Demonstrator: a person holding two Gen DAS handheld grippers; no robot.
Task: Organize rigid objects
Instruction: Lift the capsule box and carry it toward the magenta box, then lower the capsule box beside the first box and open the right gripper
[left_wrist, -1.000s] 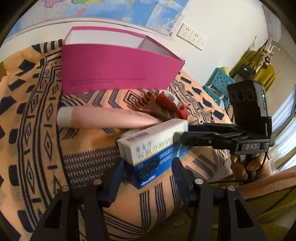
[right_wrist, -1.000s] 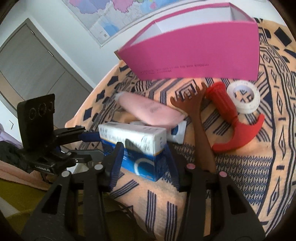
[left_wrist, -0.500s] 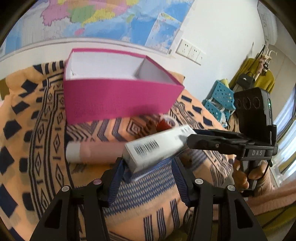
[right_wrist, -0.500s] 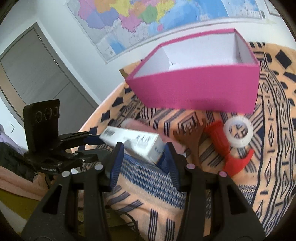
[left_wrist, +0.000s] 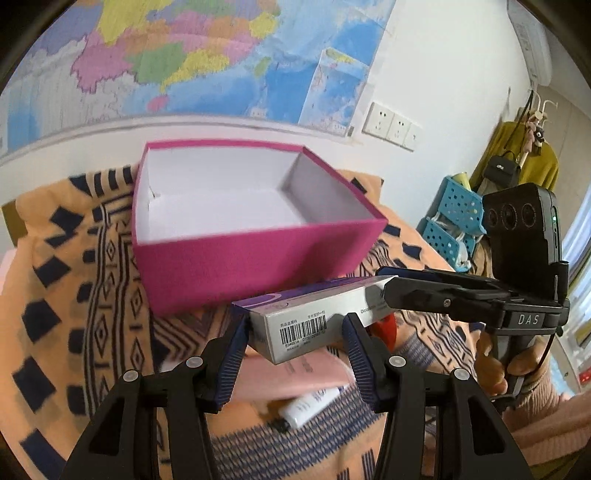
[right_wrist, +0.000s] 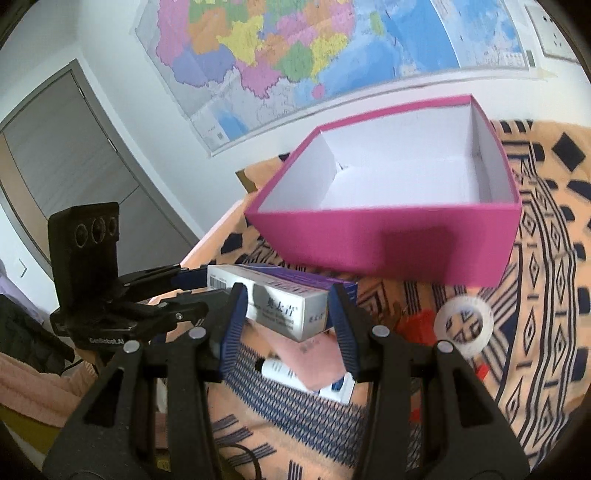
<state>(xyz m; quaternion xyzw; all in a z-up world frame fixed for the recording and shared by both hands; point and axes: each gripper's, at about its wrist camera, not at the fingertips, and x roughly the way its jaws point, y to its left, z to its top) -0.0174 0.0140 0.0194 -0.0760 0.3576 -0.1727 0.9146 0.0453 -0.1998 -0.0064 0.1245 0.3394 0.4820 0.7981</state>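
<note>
**Above the cloth: carton lifted by both tools, heading for the pink box**

Over the patterned cloth (left_wrist: 66, 280), the carton (left_wrist: 314, 314) hangs in the air, one end pinched in the left tool (left_wrist: 295, 347), the other end in the right tool (right_wrist: 286, 314). Both tools sit at a middling gap, pads pressed on the carton's sides. A second ago the carton lay low, stacked on a blue-and-white box among the clutter; now it is clear of the pile and turned, barcode face toward the left camera. The view has also tipped up: the pink box (left_wrist: 258, 266) shows its white, empty inside, where before only its front wall showed.

Meaning for the task: pick looks done, carry under way. Likely next is over the near wall and down into the pink box. Risk: two-tool hold, so uneven motion could twist the carton.

Left on the cloth below: pink tube (right_wrist: 317, 354), small white tube (left_wrist: 314, 404), red tool (right_wrist: 417, 325), tape ring (right_wrist: 463, 326).

Surface: orange cloth with navy geometric print over a desk. Room: big map (left_wrist: 207, 51) on white wall, sockets (left_wrist: 391, 125), blue crates (left_wrist: 454, 221), yellow coat (left_wrist: 532, 166) on hook, grey door (right_wrist: 70, 158). Person's hand (left_wrist: 509, 369) grips the right tool's handle.
</note>
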